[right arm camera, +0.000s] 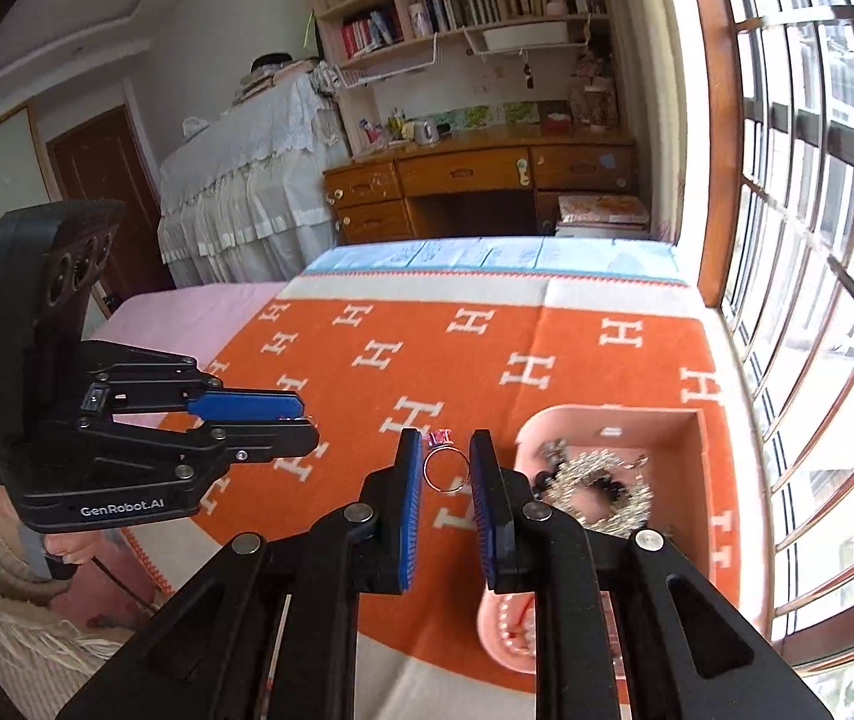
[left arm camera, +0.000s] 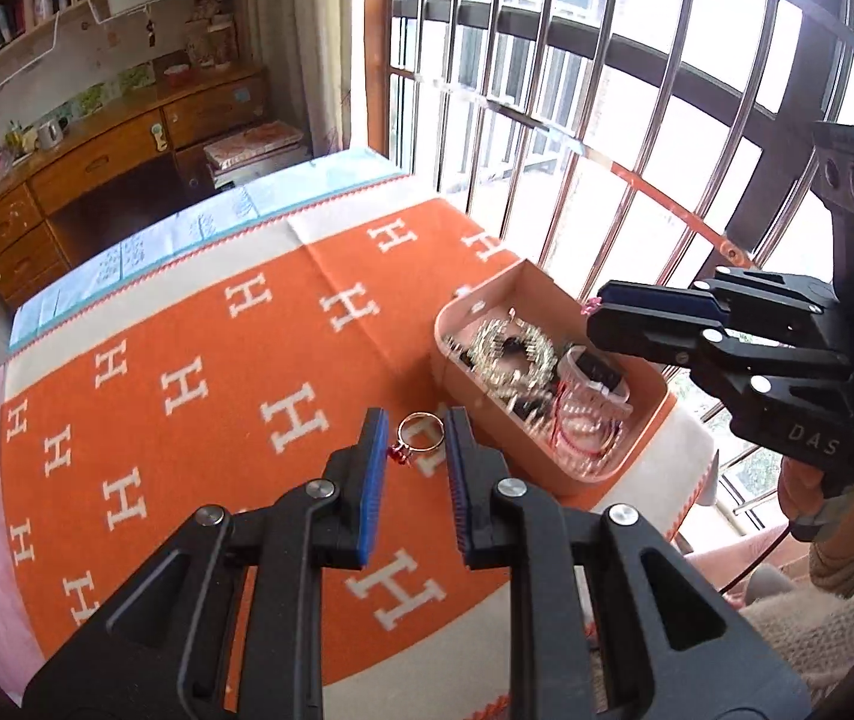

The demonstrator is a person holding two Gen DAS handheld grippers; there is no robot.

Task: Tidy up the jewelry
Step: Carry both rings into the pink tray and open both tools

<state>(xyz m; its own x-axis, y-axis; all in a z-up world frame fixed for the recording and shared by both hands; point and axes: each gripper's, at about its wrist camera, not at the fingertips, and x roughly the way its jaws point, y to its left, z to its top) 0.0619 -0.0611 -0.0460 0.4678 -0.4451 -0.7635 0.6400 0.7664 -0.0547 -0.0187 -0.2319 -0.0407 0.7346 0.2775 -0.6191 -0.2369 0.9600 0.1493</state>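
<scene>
A gold ring with a red stone (left arm camera: pixel 420 434) is held upright between the blue pads of my left gripper (left arm camera: pixel 415 425), above the orange blanket (left arm camera: pixel 235 360). A second ring with a pink stone (right arm camera: pixel 446 465) is held the same way in my right gripper (right arm camera: pixel 445 450), just left of the pink jewelry box (right arm camera: pixel 676 426). The box (left arm camera: pixel 475 306) holds a silver sparkly piece (left arm camera: pixel 511 354), bracelets and beads. In the left wrist view the right gripper (left arm camera: pixel 598 303) hovers over the box's far rim. In the right wrist view the left gripper (right arm camera: pixel 307 420) is at the left.
The orange H-pattern blanket covers the bed, with a pink sheet (right arm camera: pixel 187 312) at its side. A barred window (right arm camera: pixel 817 240) runs close beside the box. A wooden desk (right arm camera: pixel 475 180) and bookshelves stand beyond the bed's far end.
</scene>
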